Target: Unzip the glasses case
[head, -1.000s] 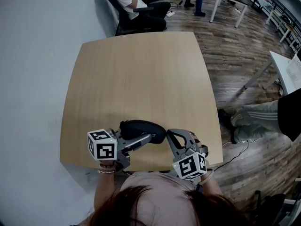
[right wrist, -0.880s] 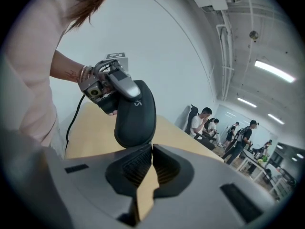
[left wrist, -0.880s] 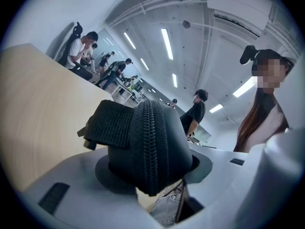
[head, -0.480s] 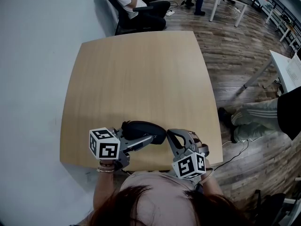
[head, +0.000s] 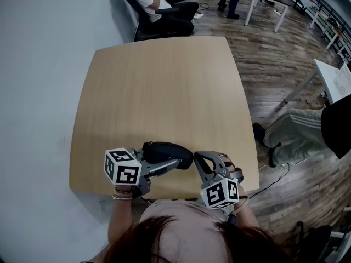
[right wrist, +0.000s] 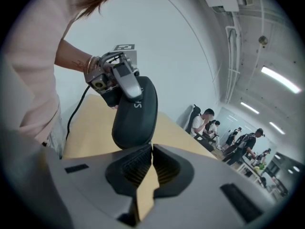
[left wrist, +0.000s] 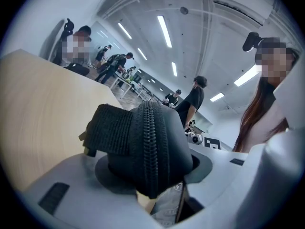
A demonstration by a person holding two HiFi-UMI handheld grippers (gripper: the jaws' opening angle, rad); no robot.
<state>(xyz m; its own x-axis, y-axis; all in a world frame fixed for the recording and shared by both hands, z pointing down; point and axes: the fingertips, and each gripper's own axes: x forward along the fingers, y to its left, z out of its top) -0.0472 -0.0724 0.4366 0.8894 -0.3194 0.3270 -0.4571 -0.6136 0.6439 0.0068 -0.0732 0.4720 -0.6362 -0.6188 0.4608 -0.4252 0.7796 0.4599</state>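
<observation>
A black zipped glasses case lies near the front edge of the wooden table. My left gripper is shut on the case's left end. In the left gripper view the case fills the space between the jaws, zipper seam facing the camera. My right gripper is shut, with its tips at the case's right end. In the right gripper view its tips meet just under the end of the case. Whether a zipper pull is pinched there I cannot tell. The left gripper shows behind the case.
A pale wall runs along the table's left side. People sit behind the far edge. A person's legs and a white table are to the right on the wood floor. A cable lies there.
The left gripper and the case have shifted slightly to the right. The right gripper has stayed put. The legs at the right have moved.
</observation>
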